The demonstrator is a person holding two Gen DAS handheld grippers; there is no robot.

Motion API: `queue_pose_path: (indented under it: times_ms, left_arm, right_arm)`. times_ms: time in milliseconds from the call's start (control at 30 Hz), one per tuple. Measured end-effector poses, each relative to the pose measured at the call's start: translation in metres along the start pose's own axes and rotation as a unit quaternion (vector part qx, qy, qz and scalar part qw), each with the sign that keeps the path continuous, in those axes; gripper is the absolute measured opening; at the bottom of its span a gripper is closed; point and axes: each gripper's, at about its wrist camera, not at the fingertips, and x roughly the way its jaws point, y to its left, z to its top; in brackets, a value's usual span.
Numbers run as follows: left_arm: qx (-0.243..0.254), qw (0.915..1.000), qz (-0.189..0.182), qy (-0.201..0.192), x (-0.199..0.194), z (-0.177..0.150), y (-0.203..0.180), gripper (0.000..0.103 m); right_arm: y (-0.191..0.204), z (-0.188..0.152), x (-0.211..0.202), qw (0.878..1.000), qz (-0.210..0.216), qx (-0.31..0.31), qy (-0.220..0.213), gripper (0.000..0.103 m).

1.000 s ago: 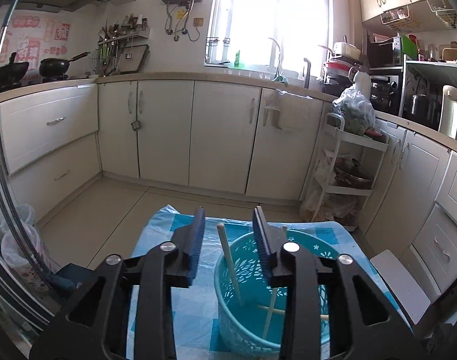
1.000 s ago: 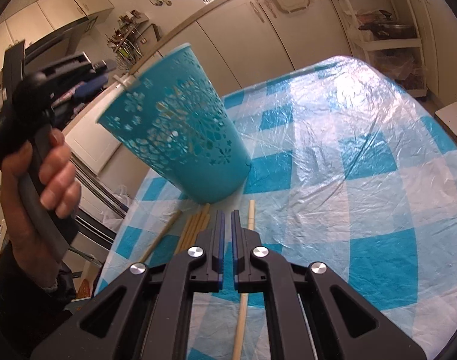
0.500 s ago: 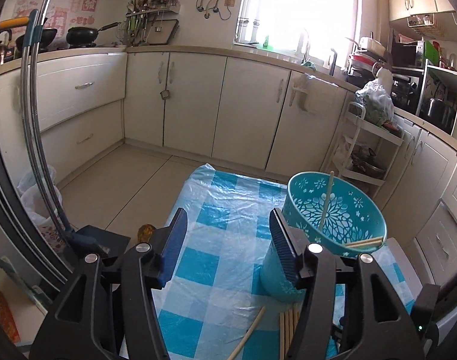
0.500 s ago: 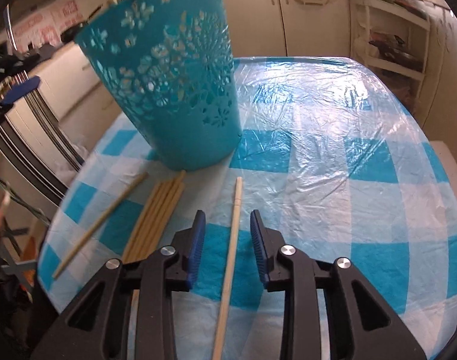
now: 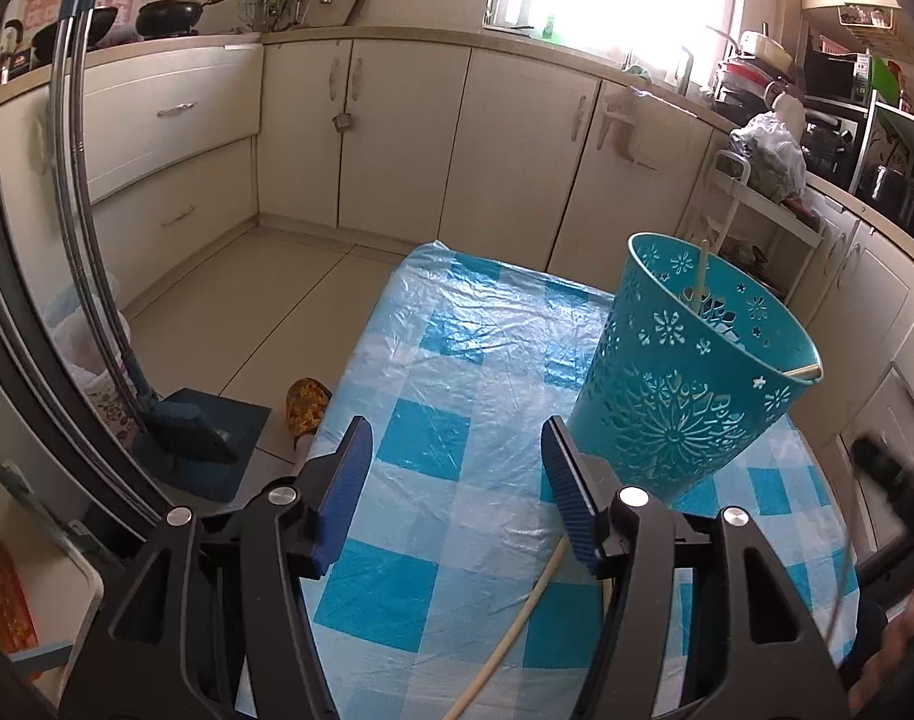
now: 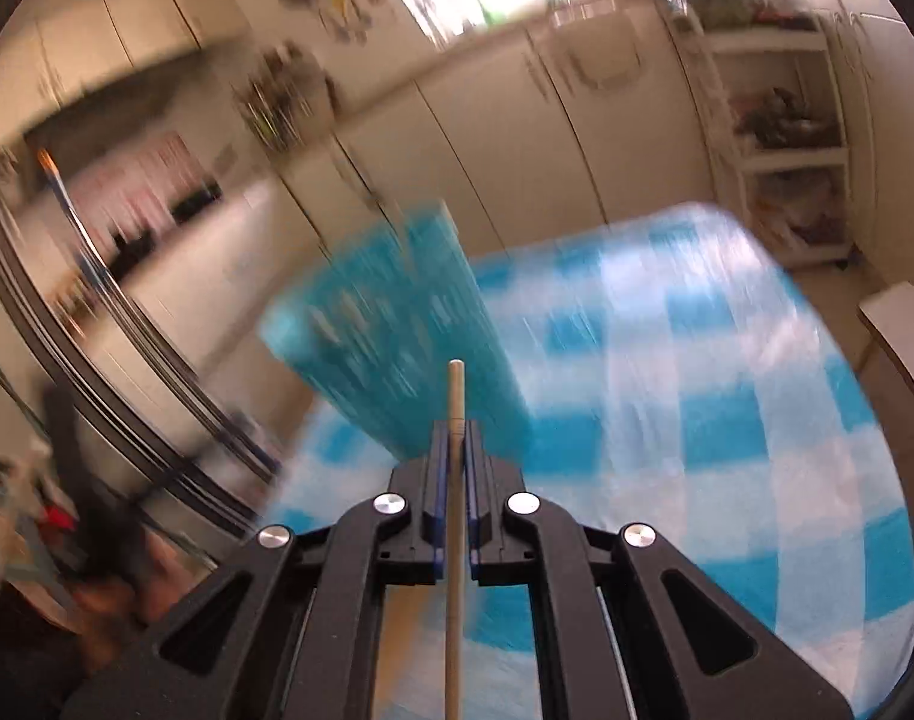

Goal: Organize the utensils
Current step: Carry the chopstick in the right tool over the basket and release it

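One chopstick (image 6: 455, 480) is clamped in the right tool (image 6: 455, 438) — its jaws are pressed shut on the stick, whose tip pokes out ahead toward the blue basket (image 5: 691, 378). The step in hand looks like carrying it to that basket, which stands on the checked bench (image 5: 457, 396) with a few sticks already inside. Next the tip must clear the rim before release. The left tool (image 5: 457, 498) hangs tilted down over the bench, jaws about half apart and empty — another chopstick (image 5: 517, 630) lies beneath it.
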Motion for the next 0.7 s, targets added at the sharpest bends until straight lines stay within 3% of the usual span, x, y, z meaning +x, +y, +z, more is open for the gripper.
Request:
queue_pose_path:
  times_ms: [200, 367, 467, 700]
  left_arm:
    - [-0.001, 0.9999, -0.008, 0.01, -0.008, -0.007, 0.002, 0.057]
    - [0.003, 0.9997, -0.018, 0.017, -0.017, -0.013, 0.004, 0.06]
    - [0.001, 0.9996, -0.02, 0.02, -0.02, -0.016, 0.007, 0.061]
    - [-0.001, 0.9994, -0.022, 0.025, -0.018, -0.019, 0.008, 0.062]
  right_arm:
    - [0.054, 0.082, -0.001, 0.988, 0.048, -0.026, -0.142, 0.006]
    - [0.075, 0.106, 0.037, 0.976, -0.004, -0.048, -0.21, 0.006]
    - [0.072, 0.099, 0.052, 0.976, -0.032, -0.052, -0.211, 0.006]
    - [0.049, 0.072, 0.073, 0.983, -0.064, -0.054, -0.162, 0.007]
